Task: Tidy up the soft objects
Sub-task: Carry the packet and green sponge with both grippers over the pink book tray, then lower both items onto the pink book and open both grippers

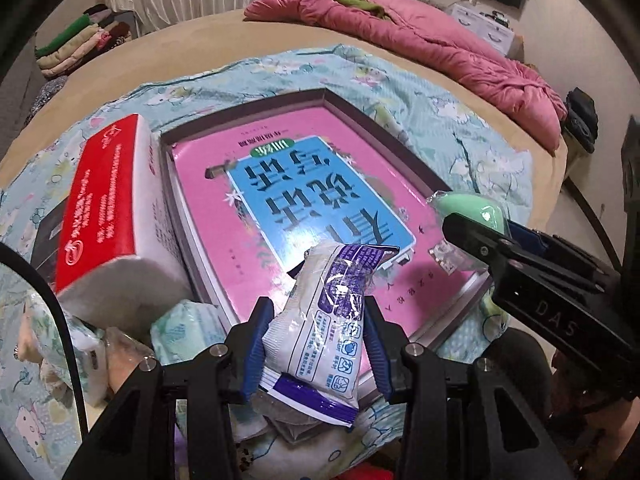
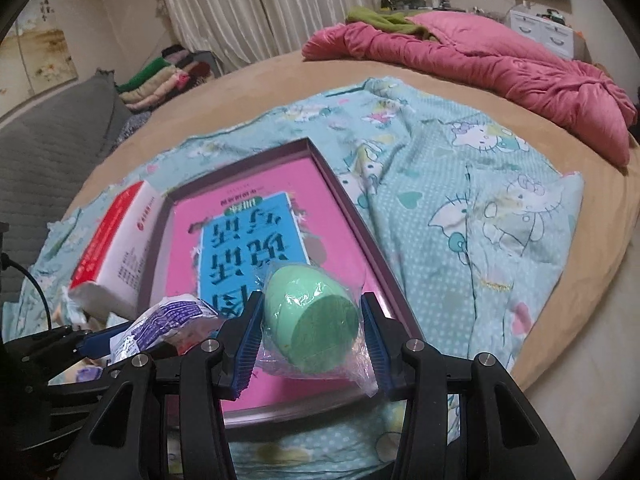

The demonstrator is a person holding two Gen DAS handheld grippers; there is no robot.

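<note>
Tan bed [image 2: 580,320], teal cartoon sheet [image 2: 460,200], pink quilt [image 2: 500,64]

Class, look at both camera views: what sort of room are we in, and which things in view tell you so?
Most likely a bedroom in a home. A wide bed fills the view, with a crumpled pink quilt at its far side, and folded clothes are stacked by the curtains.
</note>
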